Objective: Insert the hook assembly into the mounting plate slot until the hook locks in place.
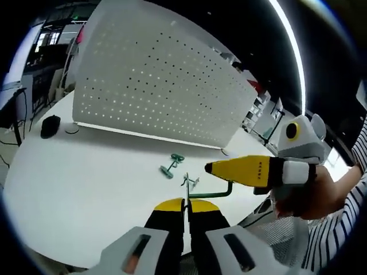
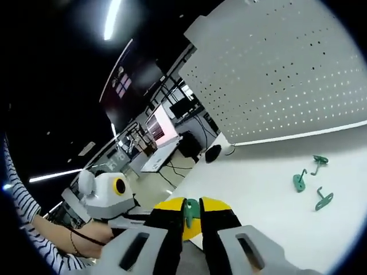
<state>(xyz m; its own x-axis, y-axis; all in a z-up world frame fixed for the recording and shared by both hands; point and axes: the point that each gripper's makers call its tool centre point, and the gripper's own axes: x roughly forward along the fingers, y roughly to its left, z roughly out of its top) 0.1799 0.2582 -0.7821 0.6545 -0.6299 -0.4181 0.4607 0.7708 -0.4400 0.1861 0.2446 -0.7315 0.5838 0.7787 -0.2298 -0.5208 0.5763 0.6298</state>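
Both claws are nearly closed: left claw (image 1: pixel 186 207) grips a wire piece (image 1: pixel 187 184), right claw (image 2: pixel 192 209) a green hook (image 2: pixel 190 212).

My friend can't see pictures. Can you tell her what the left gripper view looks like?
Two yellow-tipped jaws of the left gripper are pinched on a thin metal piece of a green hook, while the right gripper reaches in from the right and touches it. Behind stand a white table, another small green hook and a white pegboard panel.
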